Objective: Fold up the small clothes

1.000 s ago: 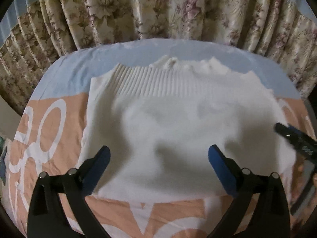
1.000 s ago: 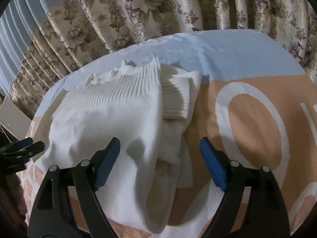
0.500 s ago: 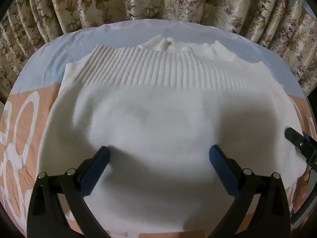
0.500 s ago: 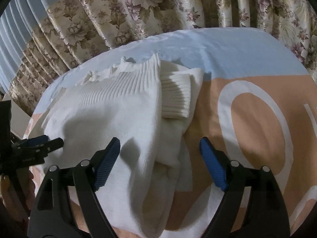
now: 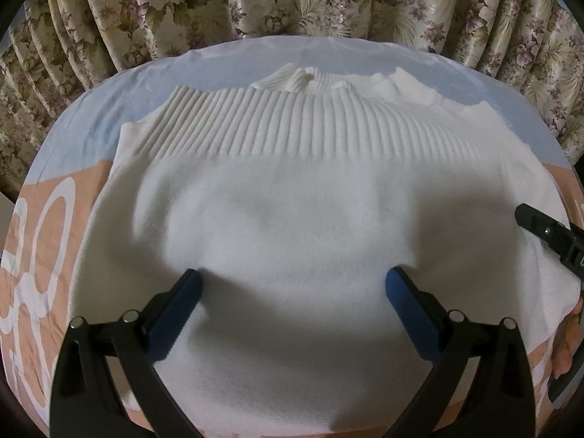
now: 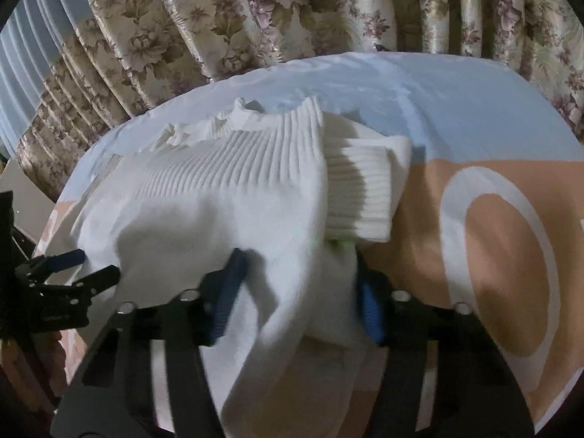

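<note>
Right gripper (image 6: 295, 292): nearest the lens in the right wrist view, blurred, its jaws closing around a thick fold at the sweater's edge; the white knit sits between the blue pads (image 6: 368, 303), which appear to touch the bunched cloth on both sides.
Left gripper (image 5: 292, 292): jaws spread wide over the sweater's plain lower part in the left wrist view, blue pads (image 5: 179, 314) resting on or just above the knit, nothing pinched between them.
Sweater (image 5: 299, 226): white, lying flat across the bedspread, plain knit nearest the grippers, a ribbed band (image 5: 310, 127) farther off.
Folded cuff (image 6: 361, 197): ribbed, tucked beside the sweater's ribbed band, just beyond the right gripper.
Ruffled edge (image 5: 394, 80): crumpled white knit at the sweater's far side, past the ribbed band.
Bedspread (image 6: 503, 255): peach with large white lettering under and beside the sweater, pale blue beyond it.
Hand (image 5: 565, 350): partly seen at the sweater's right edge, below the black tip of the right gripper.
Curtain (image 5: 292, 0): floral, pleated, hanging behind the bedspread's far edge.
</note>
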Available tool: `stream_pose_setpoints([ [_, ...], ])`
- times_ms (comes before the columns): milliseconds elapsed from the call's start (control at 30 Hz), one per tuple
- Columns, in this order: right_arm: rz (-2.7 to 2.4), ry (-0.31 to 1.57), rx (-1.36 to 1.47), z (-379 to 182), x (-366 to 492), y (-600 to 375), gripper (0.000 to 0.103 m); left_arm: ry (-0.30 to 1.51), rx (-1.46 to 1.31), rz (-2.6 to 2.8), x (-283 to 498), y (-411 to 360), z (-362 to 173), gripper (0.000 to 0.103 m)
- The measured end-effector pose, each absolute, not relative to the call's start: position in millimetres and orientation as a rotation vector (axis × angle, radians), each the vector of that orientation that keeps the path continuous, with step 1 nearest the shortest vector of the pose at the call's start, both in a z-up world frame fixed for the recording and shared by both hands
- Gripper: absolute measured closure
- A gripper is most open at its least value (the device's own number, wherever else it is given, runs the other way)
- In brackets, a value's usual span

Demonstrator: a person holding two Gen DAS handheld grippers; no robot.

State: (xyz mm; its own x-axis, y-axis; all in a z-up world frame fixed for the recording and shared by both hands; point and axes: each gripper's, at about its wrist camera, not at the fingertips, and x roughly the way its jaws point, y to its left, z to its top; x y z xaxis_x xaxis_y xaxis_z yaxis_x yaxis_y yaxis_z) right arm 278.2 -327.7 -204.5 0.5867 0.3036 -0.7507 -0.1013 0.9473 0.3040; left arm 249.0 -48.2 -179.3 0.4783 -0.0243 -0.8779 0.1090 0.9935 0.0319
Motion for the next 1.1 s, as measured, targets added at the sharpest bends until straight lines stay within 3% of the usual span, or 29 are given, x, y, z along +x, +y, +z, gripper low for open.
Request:
stream_pose_setpoints([
  [100, 0.265, 0.927, 0.293, -205, 279, -334, 0.071, 1.068, 0.093, -0.078, 249, -48, -180, 0.001],
  [300, 0.253, 0.928, 0.25, -197, 278, -325, 0.078, 1.067, 0.094, -0.079, 249, -47, -181, 0.001],
  [900, 0.13, 0.92, 0.092, -167, 280, -284, 0.082, 1.062, 0.092, -0.092, 248, -43, -178, 0.001],
  [1100, 0.132, 0.882, 0.081, -144, 277, -260, 0.085, 1.038, 0.064, -0.098, 237, -4, -154, 0.001],
])
